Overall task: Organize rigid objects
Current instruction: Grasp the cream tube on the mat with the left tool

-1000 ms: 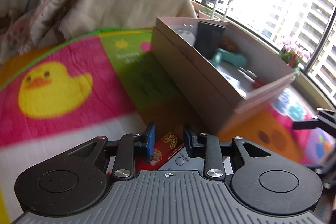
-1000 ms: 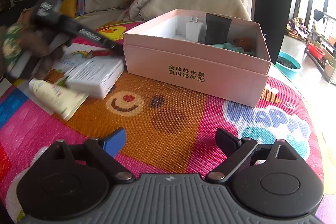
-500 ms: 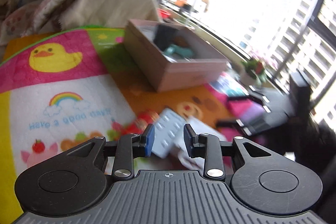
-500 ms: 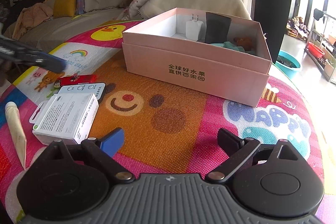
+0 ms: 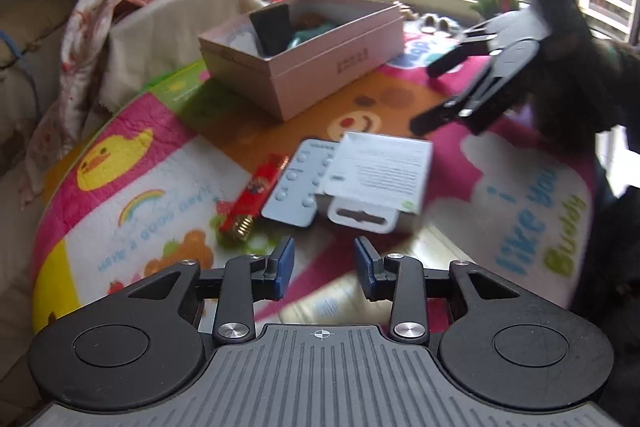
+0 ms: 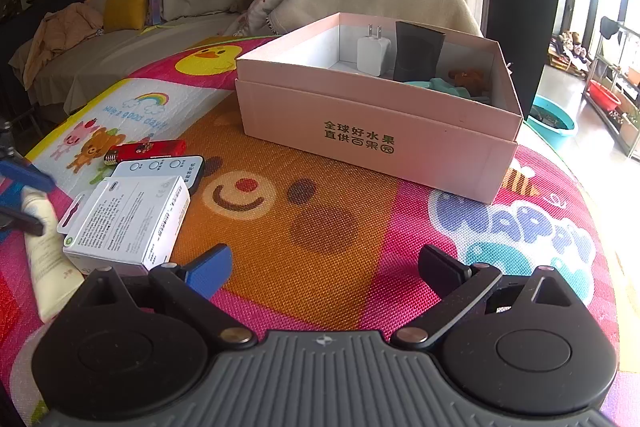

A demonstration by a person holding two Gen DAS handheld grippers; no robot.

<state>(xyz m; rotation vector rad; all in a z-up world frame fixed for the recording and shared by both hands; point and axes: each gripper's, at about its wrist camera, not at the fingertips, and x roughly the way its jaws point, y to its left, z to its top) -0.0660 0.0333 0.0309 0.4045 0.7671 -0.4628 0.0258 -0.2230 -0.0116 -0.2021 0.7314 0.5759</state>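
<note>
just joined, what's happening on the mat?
A person with a gripper in each hand is sorting loose items into the pink box, which already holds a charger and a black case. Neither gripper holds anything: the left gripper, jaws just opening, hovers near the tube, white box, remote and red lighter. The right gripper is wide open above the mat.

A: Open mat [image 6: 320,227] on the tabletop between right gripper [image 6: 326,273] and pink box [image 6: 376,143].
B: Left side blocked: white carton [image 6: 128,223], remote [image 6: 160,167], red lighter [image 6: 146,149], tube [image 6: 44,247].
</note>
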